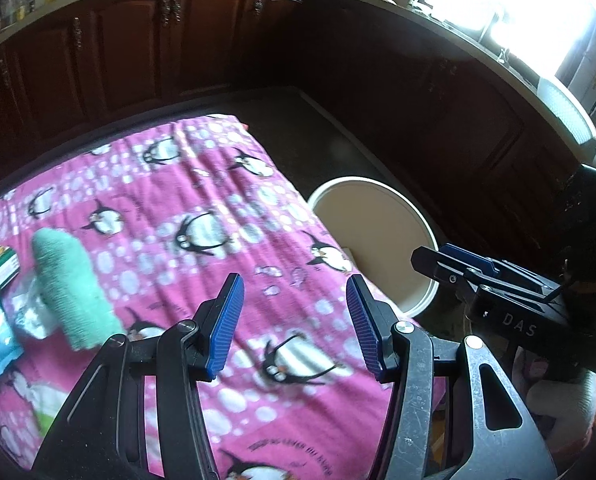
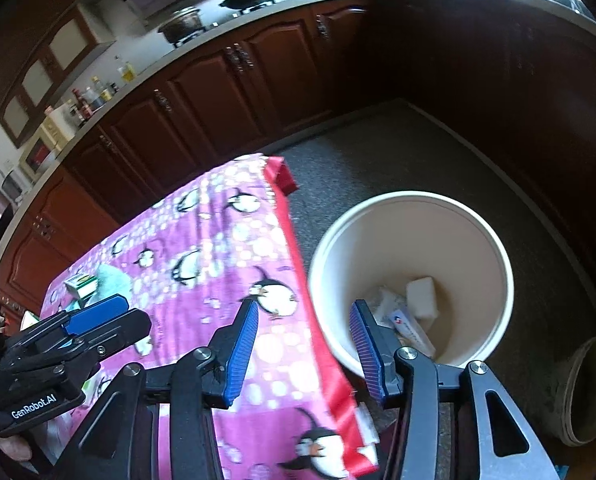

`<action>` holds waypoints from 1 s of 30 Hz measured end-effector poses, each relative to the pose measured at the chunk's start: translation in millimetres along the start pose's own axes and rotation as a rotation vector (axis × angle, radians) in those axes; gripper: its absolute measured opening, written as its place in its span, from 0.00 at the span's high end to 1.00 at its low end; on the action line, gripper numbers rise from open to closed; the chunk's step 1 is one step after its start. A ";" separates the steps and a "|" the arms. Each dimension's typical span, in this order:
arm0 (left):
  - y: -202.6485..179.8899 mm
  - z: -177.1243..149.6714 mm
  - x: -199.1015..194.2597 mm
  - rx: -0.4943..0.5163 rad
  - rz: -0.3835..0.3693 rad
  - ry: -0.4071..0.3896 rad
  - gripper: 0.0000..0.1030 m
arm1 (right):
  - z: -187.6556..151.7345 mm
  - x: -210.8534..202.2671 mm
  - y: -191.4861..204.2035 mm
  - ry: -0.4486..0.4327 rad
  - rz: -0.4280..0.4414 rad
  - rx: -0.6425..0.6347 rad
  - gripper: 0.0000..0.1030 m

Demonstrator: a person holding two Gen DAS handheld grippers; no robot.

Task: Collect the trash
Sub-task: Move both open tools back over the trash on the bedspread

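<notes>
Trash (image 1: 2,300) lies at the table's (image 1: 218,184) left edge beside a green cloth (image 1: 72,288), left of the left gripper (image 1: 294,320), which is nearer and empty with jaws apart, while the right gripper (image 2: 303,348), also spread and empty, hangs by the bin (image 2: 497,256).

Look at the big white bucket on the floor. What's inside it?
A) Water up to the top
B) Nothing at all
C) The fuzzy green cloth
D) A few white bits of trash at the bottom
D: the right wrist view looks down into the bucket and shows a white block and pale packets lying at its bottom, while the green cloth is on the penguin blanket.
</notes>
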State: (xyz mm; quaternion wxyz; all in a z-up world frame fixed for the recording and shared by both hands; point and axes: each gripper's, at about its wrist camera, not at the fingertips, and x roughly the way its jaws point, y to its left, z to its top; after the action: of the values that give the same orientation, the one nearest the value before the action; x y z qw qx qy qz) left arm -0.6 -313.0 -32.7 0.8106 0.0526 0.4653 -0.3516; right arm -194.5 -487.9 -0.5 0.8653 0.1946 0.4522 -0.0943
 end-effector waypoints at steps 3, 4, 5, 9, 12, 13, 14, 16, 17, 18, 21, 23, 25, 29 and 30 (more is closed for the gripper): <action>9.4 -4.7 -11.2 -0.008 0.018 -0.015 0.48 | -1.2 -1.0 14.7 0.001 0.016 -0.023 0.51; 12.4 -6.5 -14.4 -0.011 0.021 -0.020 0.47 | -1.4 -0.8 18.9 0.003 0.019 -0.030 0.51; 16.3 -8.4 -18.5 -0.016 0.023 -0.026 0.44 | -1.8 -0.2 24.7 0.004 0.024 -0.040 0.50; 31.7 -16.0 -31.6 -0.038 0.033 -0.037 0.43 | -4.3 1.7 42.7 0.012 0.046 -0.066 0.50; 42.2 -22.2 -40.9 -0.051 0.043 -0.042 0.42 | -6.4 4.2 59.0 0.019 0.066 -0.090 0.45; 45.2 -24.4 -43.5 -0.055 0.046 -0.045 0.42 | -7.3 4.5 63.4 0.021 0.073 -0.097 0.42; 49.5 -26.8 -46.0 -0.060 0.049 -0.046 0.42 | -8.6 5.3 70.0 0.023 0.080 -0.109 0.42; 58.3 -32.7 -51.1 -0.074 0.055 -0.044 0.41 | -10.1 7.3 80.7 0.029 0.092 -0.129 0.42; 63.8 -36.6 -54.3 -0.081 0.058 -0.040 0.41 | -11.3 8.5 86.9 0.033 0.101 -0.139 0.42; 67.5 -39.9 -56.6 -0.087 0.060 -0.038 0.41 | -12.6 9.0 91.0 0.036 0.108 -0.146 0.42; 85.2 -52.5 -65.9 -0.109 0.067 -0.028 0.41 | -17.6 13.0 107.6 0.054 0.136 -0.179 0.42; 99.4 -62.6 -73.2 -0.119 0.073 -0.021 0.41 | -20.9 17.3 117.6 0.068 0.152 -0.197 0.41; 112.3 -72.3 -78.3 -0.128 0.089 -0.011 0.41 | -23.2 21.6 126.4 0.081 0.167 -0.211 0.41; 144.8 -92.5 -85.3 -0.166 0.113 0.028 0.41 | -28.5 32.8 145.4 0.107 0.189 -0.242 0.41; 152.6 -97.0 -86.4 -0.178 0.119 0.034 0.40 | -29.6 35.6 150.1 0.113 0.193 -0.249 0.41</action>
State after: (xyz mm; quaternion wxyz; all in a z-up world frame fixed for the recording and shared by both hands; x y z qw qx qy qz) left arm -3.4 -114.0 -55.7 0.8235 0.0138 0.5044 -0.2593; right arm -145.3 -339.0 -7.1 0.8609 0.1335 0.4876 0.0569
